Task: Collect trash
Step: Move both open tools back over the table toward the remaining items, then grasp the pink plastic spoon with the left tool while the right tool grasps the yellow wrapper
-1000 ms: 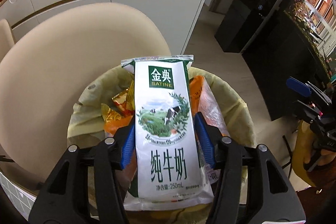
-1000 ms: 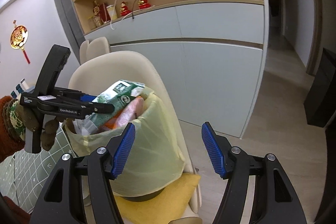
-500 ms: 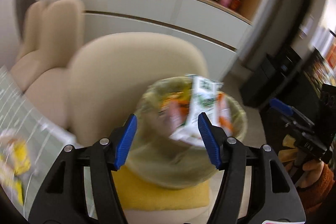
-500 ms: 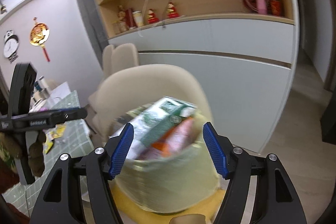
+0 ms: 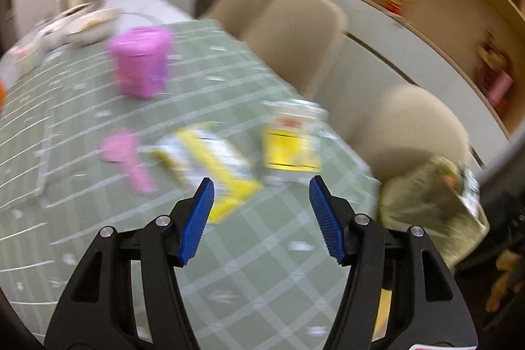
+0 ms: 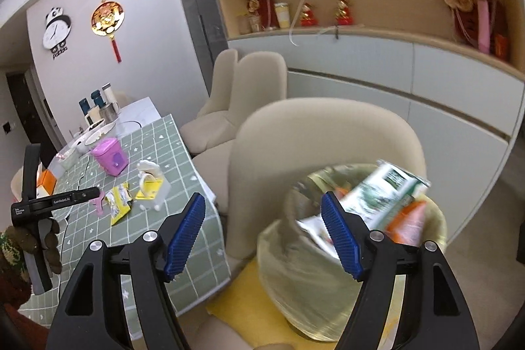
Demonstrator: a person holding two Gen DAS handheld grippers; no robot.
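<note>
The trash bin [image 6: 328, 268], lined with a yellowish bag, stands on a yellow cushion [image 6: 236, 300] on a beige chair. A green-and-white milk carton [image 6: 387, 189] sticks out of it among orange wrappers. My right gripper [image 6: 262, 202] hovers in front of the bin, its jaws opening with nothing between them. My left gripper [image 5: 261, 186] is open and empty over the green checked table [image 5: 98, 107]. Just beyond it lie a yellow wrapper [image 5: 210, 163] and a yellow-and-white carton [image 5: 293, 143]. In the right wrist view the left gripper [image 6: 93, 193] shows at the left, held by a gloved hand.
A pink container [image 5: 141, 61] and a pink scoop [image 5: 131, 159] sit on the table, with bowls and cups at its far end. Beige chairs [image 6: 321, 133] line the table's right side. White cabinets and shelves stand behind. The bin [image 5: 426, 199] is at the table's right corner.
The left gripper let go of the milk carton, which now rests in the bin, and swung left over the table. The right gripper widened and drew back, bringing the table into view.
</note>
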